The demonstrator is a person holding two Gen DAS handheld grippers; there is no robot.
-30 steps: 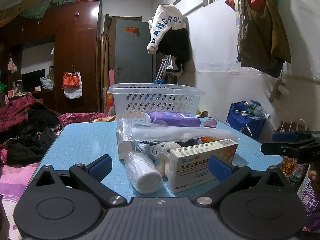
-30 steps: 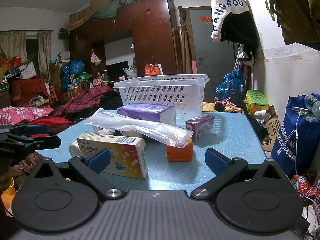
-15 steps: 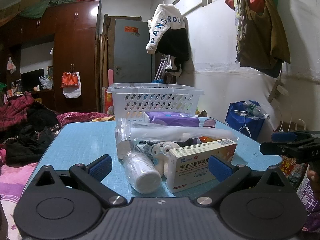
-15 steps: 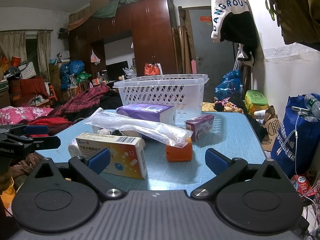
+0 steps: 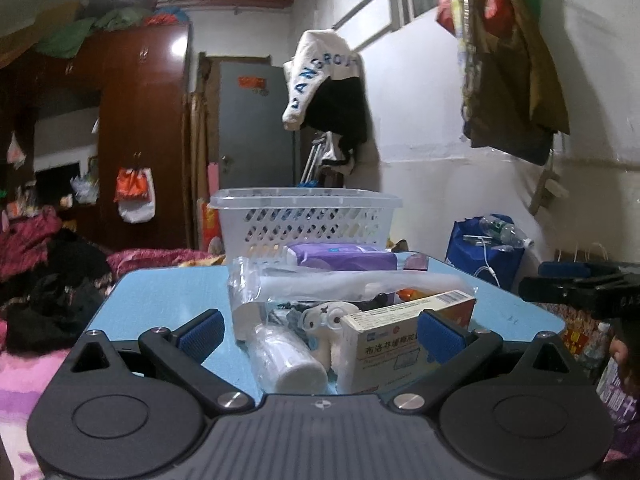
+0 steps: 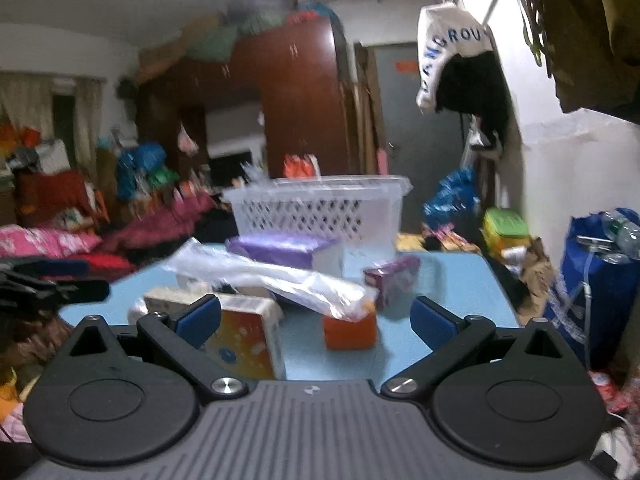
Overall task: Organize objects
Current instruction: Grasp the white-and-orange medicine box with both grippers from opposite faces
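Hovering over the pile, both grippers wide and empty

Left gripper [image 5: 320,330] has its blue pads [image 5: 201,330] spread far apart, nothing between them touching. White roll [image 5: 288,360] lies on its side in the gap, nearer the left pad. Medicine box [image 5: 394,334] stands just beside the right pad, its right end hidden behind it. Small white figure [image 5: 324,316] sits between roll and box, touching both, I think.

Right gripper [image 6: 316,320] is likewise spread wide and holds nothing. Same medicine box [image 6: 240,332] is partly behind its left pad [image 6: 199,318]. Orange box [image 6: 350,330] sits in the gap, clear of both pads. Frame is motion-blurred.

Further out: one long clear plastic bag [image 6: 272,276] drapes across the pile, its end resting on the orange box. One purple tissue pack [image 5: 340,254] behind it, one small purple box [image 6: 390,278] well toward the right. One white lattice basket [image 5: 304,220] at the far edge of the blue table [image 5: 160,300]. Basket contents cannot be told.

Count: two grippers, three boxes, one roll, one bag, one tissue pack, one basket.
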